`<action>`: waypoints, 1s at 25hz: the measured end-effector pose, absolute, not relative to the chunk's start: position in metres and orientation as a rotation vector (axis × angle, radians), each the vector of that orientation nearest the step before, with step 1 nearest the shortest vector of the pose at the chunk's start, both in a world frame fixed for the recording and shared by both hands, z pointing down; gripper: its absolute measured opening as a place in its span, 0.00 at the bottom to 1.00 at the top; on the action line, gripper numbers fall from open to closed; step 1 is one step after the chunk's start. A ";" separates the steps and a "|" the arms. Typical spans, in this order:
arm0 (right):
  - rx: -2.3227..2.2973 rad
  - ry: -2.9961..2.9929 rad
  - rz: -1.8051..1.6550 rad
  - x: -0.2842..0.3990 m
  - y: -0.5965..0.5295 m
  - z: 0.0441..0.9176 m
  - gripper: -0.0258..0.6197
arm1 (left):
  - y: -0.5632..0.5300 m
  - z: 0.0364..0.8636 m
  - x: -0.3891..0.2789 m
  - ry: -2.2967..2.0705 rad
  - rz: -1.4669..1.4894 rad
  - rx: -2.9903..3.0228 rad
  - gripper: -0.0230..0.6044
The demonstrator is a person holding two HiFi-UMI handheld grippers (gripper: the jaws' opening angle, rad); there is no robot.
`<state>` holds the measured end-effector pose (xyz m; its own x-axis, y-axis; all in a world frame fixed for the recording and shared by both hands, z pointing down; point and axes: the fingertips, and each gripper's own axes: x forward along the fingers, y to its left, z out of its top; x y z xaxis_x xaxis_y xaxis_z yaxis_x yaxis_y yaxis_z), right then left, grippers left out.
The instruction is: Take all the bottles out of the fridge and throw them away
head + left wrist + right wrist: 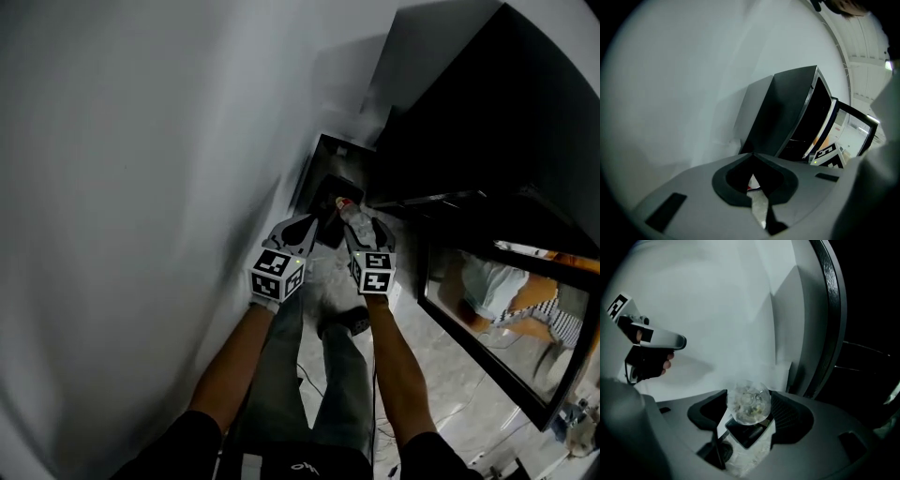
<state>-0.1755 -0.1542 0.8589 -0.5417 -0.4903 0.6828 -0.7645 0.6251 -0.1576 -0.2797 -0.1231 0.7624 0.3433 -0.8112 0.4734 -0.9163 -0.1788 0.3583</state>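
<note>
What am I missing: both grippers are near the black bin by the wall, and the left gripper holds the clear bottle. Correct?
Wrong gripper. The clear bottle is held between the jaws of the right gripper, as the right gripper view shows. The left gripper has its jaws together on nothing in the left gripper view. The rest stands: both are near the black bin by the wall.

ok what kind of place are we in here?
Probably a plain indoor room set up as a kitchen corner: a black fridge with its glass door swung open, what looks like a black bin on the pale stone-look floor, a bare white wall.
</note>
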 end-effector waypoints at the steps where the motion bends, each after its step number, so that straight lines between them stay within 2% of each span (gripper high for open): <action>1: 0.974 -2.245 0.603 -0.175 -0.155 0.871 0.51 | -0.124 0.773 -0.279 -1.500 0.240 2.018 0.03; 9: 0.917 -2.224 0.615 -0.187 -0.152 0.936 0.51 | -0.122 0.828 -0.283 -1.486 0.277 1.984 0.03; 25: 0.884 -2.200 0.613 -0.213 -0.180 0.974 0.51 | -0.141 0.839 -0.300 -1.528 0.254 1.969 0.03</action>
